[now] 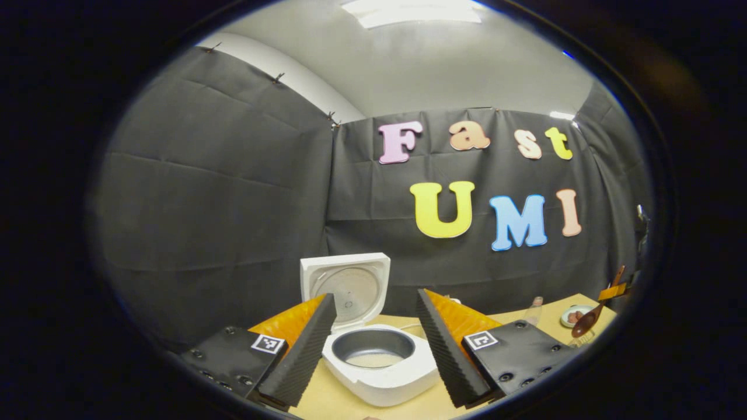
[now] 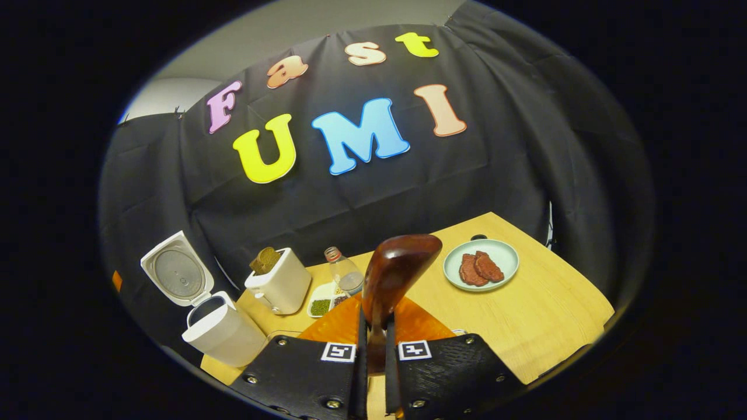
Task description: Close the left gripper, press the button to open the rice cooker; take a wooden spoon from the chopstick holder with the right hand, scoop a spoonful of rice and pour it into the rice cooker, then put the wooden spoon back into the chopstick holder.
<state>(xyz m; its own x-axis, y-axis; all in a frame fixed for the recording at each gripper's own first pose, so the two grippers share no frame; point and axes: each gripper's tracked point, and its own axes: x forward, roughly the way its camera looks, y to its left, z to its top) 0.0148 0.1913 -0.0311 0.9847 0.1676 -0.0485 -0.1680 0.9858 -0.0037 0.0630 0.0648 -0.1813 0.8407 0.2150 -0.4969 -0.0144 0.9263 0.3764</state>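
On the wooden table (image 2: pixel 543 303) we see a pale green plate (image 2: pixel 481 263) holding two reddish-brown patties (image 2: pixel 478 268), set well toward the far right side. Nearer the middle stands a small clear bottle (image 2: pixel 343 271) with a reddish cap. Just in front of it lies a shallow divided dish (image 2: pixel 324 300) with green grains in one section. Beside that dish sits a white toaster (image 2: pixel 281 282) with a slice of brown bread (image 2: pixel 266 259) sticking out of its top slot.
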